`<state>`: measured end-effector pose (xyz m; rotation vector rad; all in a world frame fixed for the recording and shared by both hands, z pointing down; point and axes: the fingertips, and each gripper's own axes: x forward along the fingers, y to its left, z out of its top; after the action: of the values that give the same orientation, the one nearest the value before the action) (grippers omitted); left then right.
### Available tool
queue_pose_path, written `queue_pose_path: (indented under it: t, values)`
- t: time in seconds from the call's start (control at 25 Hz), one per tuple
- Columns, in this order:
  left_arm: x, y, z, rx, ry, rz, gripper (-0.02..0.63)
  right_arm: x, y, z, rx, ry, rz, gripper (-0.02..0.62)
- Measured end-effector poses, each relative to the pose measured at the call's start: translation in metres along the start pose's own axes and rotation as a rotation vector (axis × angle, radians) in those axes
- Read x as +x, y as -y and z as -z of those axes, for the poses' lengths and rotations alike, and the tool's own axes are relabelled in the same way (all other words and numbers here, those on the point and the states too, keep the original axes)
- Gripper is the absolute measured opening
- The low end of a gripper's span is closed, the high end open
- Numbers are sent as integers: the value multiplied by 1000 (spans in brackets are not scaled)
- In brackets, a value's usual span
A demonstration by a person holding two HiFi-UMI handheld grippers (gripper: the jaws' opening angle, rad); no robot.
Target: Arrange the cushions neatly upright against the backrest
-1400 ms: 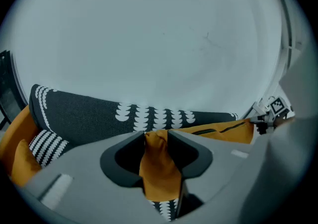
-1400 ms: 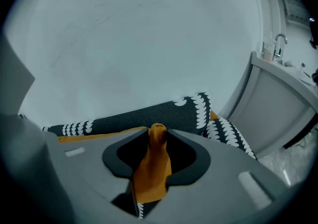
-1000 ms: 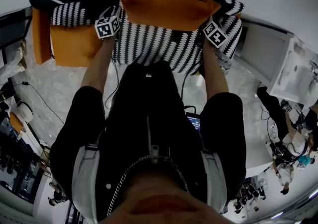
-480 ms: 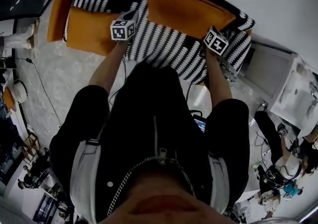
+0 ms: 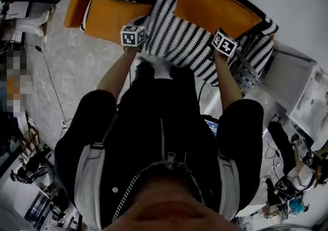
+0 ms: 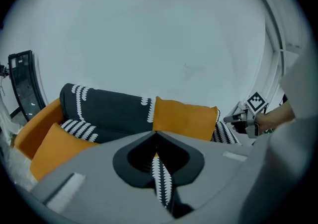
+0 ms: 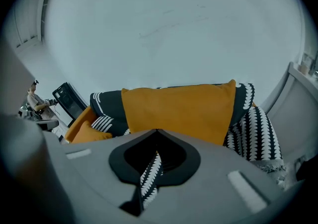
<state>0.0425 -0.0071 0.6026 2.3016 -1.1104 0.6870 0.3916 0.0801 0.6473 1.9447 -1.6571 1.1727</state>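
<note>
We hold a black-and-white striped fabric cushion (image 5: 179, 40) between our two grippers, in front of a sofa with a black backrest patterned in white (image 6: 109, 111). The left gripper (image 5: 141, 33) has its jaws closed tight on the cushion's left edge. In the left gripper view a narrow fold of the striped cloth (image 6: 162, 181) is pinched where the jaws of that gripper (image 6: 158, 161) meet. The right gripper (image 5: 221, 45) is clamped in the same way on the cushion's right edge. In the right gripper view a strip of the same striped fabric (image 7: 149, 176) runs out from between the pressed-together jaws of that gripper (image 7: 151, 161).

From the head view the striped cushion spans the gap between the two marker cubes and lies tilted over the seat. Its far edge overlaps the lower part of a plain orange rectangular cushion (image 5: 215, 9). That orange cushion (image 7: 179, 111) stands upright against the backrest, toward the sofa's right half (image 6: 184, 118).

A second orange cushion (image 6: 54, 148) lies lower down at the sofa's left end, beside the orange armrest (image 6: 35, 123). More striped fabric (image 7: 258, 138) hangs at the sofa's right end. A pale plain wall (image 6: 164, 34) rises behind the sofa.
</note>
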Motion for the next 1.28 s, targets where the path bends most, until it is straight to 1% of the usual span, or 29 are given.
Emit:
queue_pose_path:
  t: [0.16, 0.32, 0.4, 0.64, 0.8, 0.92, 1.04, 1.28]
  values:
    - [-31, -24, 22, -4, 12, -4, 11, -7, -44, 18, -36, -5, -14, 3]
    - [-72, -81, 31, 55, 30, 9, 11, -2, -129, 23, -72, 18, -28, 3]
    - [-92, -109, 33, 71, 44, 12, 11, -2, -172, 26, -78, 36, -35, 3]
    - [-146, -195, 42, 45, 91, -2, 11, 0, -300, 40, -134, 63, -91, 3]
    - [-172, -239, 46, 11, 128, -15, 11, 4, -367, 46, -198, 63, -116, 3]
    - [-186, -261, 48, -5, 151, -29, 11, 4, -410, 50, -231, 71, -148, 3]
    - [-193, -278, 46, -35, 173, -45, 11, 6, -447, 51, -290, 70, -198, 3]
    - [-194, -301, 44, -70, 176, -58, 11, 27, -492, 57, -356, 56, -269, 3]
